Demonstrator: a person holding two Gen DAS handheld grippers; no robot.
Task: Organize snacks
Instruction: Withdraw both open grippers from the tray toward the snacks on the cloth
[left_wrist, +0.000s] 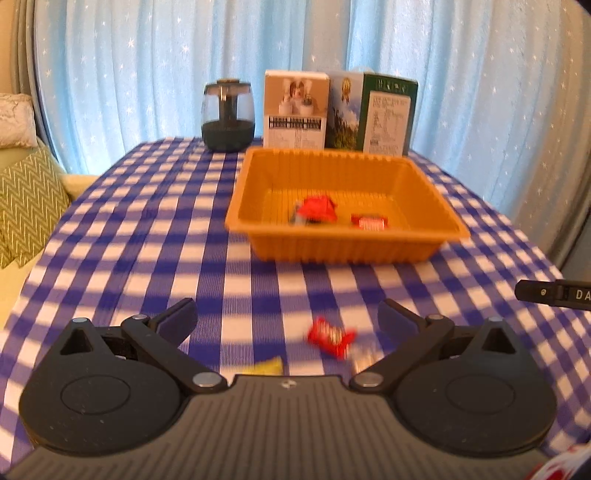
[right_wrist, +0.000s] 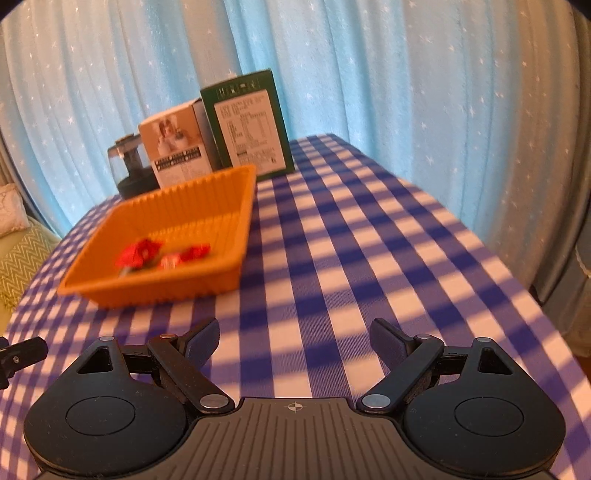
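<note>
1. While two red-wrapped snacks (left_wrist: 317, 209) already lie inside the orange tray (left_wrist: 436, 206), a loose red snack (left_wrist: 330, 336) sits on the checked tablecloth (left_wrist: 147, 236) near the left gripper (left_wrist: 288, 317), just inside its right finger; a clear-wrapped piece (left_wrist: 364, 360) lies just beside it and a yellow wrapper (left_wrist: 267, 366) peeks out at the gripper body's edge.
2. Both sets of jaws stand wide apart and hold nothing; the right gripper (right_wrist: 293, 338) hovers over bare cloth, with the tray ahead to its left.
3. The step in hand looks like picking up the red snack with the left gripper. To do it well, I would shift the gripper to the right so the wrapper sits midway between the fingers, not against one pad.
4. Come down low enough that the pads catch the body of the packet, since a crinkly twisted end will likely slip free.
5. Keep the clear-wrapped piece out of the bite; it is close enough to be dragged along.
6. Behind the tray stand a dark glass jar (left_wrist: 228, 114), a white box (left_wrist: 295, 109) and a green box (left_wrist: 388, 118), all well apart from the work, in front of a blue starred curtain (left_wrist: 147, 55).
</note>
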